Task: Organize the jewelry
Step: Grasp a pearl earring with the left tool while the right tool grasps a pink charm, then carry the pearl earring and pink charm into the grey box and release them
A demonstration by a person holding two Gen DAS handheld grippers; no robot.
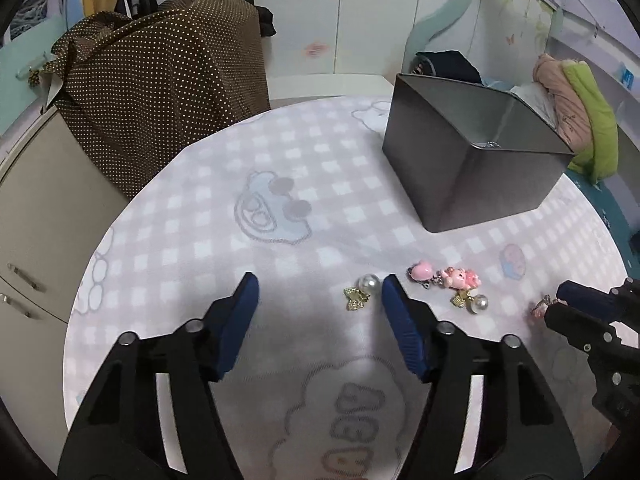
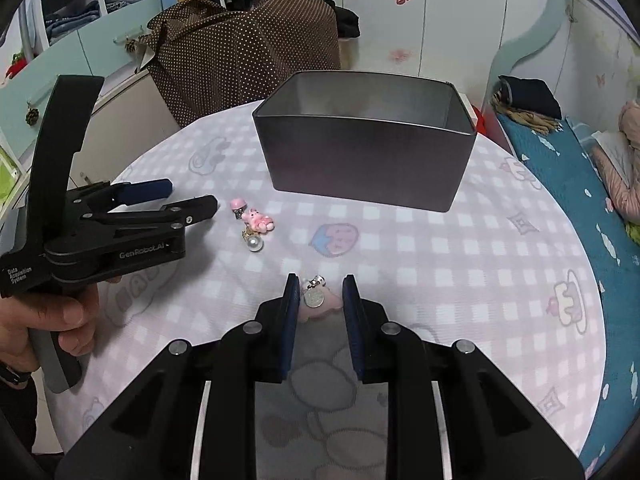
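Two pearl earrings [image 1: 368, 283], two pink charms [image 1: 420, 271], one tin box [image 1: 472, 168], two hand-held grippers [image 1: 316, 286].

In the left wrist view, the inside of the grey metal box [image 1: 460, 168] is mostly hidden by its own near walls; only a small shiny piece [image 1: 491, 145] shows at the bottom near the middle right of the frame, too small to identify. At the right edge, the right gripper [image 1: 554, 307] is cut off by the frame, and the pink charm [image 1: 538, 311] at its jaws is blurred and partly covered. In the right wrist view, the box floor is not visible, and the pink charm [image 2: 318, 302] in the lower middle is partly hidden by the blue pads [image 2: 290, 320]. The worktop [image 2: 460, 264] is cut at the bottom.
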